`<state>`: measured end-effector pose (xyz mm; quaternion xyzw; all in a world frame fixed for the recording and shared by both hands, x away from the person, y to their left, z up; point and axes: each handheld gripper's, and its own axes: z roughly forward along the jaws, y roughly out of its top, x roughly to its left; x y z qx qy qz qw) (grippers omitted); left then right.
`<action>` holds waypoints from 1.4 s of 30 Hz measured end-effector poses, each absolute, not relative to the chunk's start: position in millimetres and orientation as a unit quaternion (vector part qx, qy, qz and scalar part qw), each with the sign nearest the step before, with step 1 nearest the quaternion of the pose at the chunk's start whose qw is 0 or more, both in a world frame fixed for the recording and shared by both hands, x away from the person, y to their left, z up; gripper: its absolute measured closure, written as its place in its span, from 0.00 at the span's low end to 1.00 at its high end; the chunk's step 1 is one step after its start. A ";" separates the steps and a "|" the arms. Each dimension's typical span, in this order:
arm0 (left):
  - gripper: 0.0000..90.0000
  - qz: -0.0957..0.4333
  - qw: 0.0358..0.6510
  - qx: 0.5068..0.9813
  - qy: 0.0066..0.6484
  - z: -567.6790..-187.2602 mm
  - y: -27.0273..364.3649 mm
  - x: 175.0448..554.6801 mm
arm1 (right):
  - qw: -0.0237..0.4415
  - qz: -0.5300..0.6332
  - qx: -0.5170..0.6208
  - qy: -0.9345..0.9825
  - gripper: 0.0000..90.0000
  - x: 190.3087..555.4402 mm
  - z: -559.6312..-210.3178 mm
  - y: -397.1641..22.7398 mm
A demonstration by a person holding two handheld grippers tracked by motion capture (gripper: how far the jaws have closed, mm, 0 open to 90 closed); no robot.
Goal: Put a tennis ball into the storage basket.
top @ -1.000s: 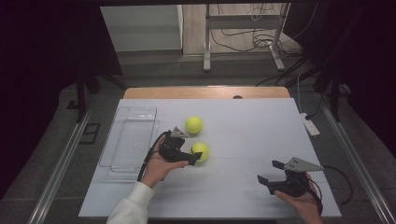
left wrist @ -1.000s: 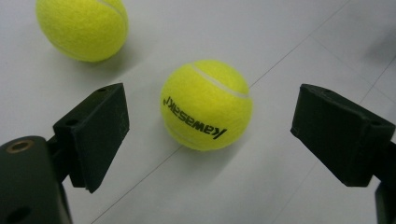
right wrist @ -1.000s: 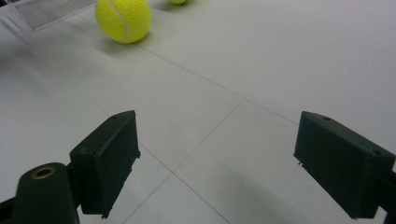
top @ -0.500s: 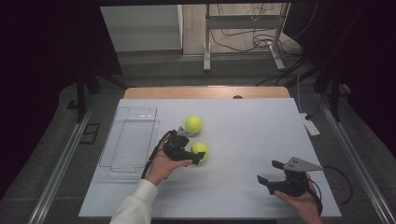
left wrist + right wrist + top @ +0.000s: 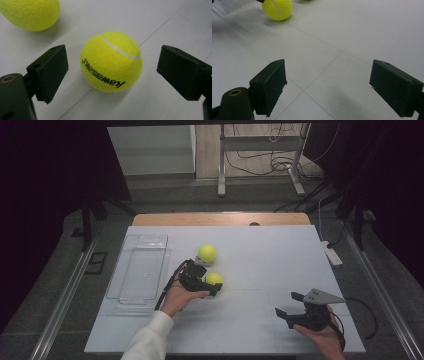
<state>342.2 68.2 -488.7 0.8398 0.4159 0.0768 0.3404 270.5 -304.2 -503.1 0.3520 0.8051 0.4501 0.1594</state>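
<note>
Two yellow tennis balls lie mid-table on the white table top. The nearer ball, printed with black lettering, sits on the surface between the jaws of my left gripper. There is a gap on each side of it, so the gripper is open, and its jaws have just been opening a little wider. The farther ball rests just beyond. My right gripper stands open over bare table at the front right, with a ball far ahead of it.
A clear plastic tray lies on the left part of the table, beside the left hand. A white power strip hangs off the right edge. Dark floor and metal stand legs lie beyond the table's wooden far edge.
The left hand has shifted slightly around the nearer ball. Both balls and the right gripper have stayed where they were.
</note>
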 end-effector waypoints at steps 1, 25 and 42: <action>0.12 0.077 0.340 0.840 0.416 -488.7 68.2 342.2 | 0.160 0.450 0.352 0.805 0.16 270.5 -503.0 -304.2; 0.15 0.076 0.318 0.850 0.414 -501.6 57.3 347.6 | 0.162 0.448 0.356 0.804 0.16 271.4 -503.7 -305.2; 0.29 0.090 0.317 0.844 0.423 -500.1 62.4 347.5 | 0.164 0.447 0.356 0.804 0.16 272.0 -504.1 -306.1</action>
